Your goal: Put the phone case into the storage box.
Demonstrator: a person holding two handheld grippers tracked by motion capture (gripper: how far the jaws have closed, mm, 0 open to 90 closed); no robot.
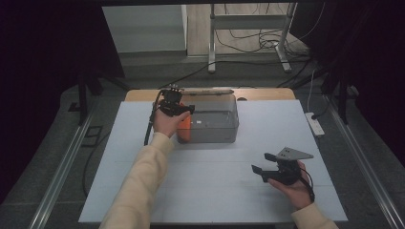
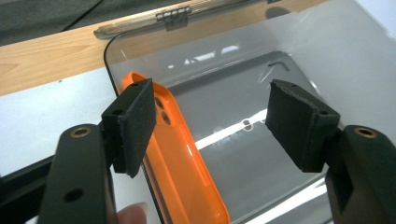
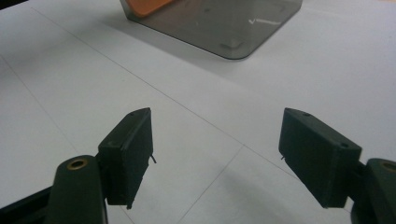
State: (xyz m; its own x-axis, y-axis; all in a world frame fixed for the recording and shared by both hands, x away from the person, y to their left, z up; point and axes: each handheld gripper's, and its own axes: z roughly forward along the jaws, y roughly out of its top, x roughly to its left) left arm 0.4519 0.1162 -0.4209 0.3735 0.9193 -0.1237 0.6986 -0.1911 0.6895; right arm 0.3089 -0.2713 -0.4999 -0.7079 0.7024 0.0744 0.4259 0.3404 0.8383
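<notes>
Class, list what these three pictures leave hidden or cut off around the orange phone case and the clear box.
- Orange phone case: lower end cut by the left gripper view's bottom edge.
- Clear box: top cut off in the right gripper view.
- Case's resting contact: hidden by the hand in the high view.

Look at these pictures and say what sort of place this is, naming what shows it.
Probably a lab or test room set up for recording handling work. A white-topped table stands between dark curtains; loose cables lie on the floor by a metal stand; a person holds camera-bearing grippers over a clear box.
</notes>
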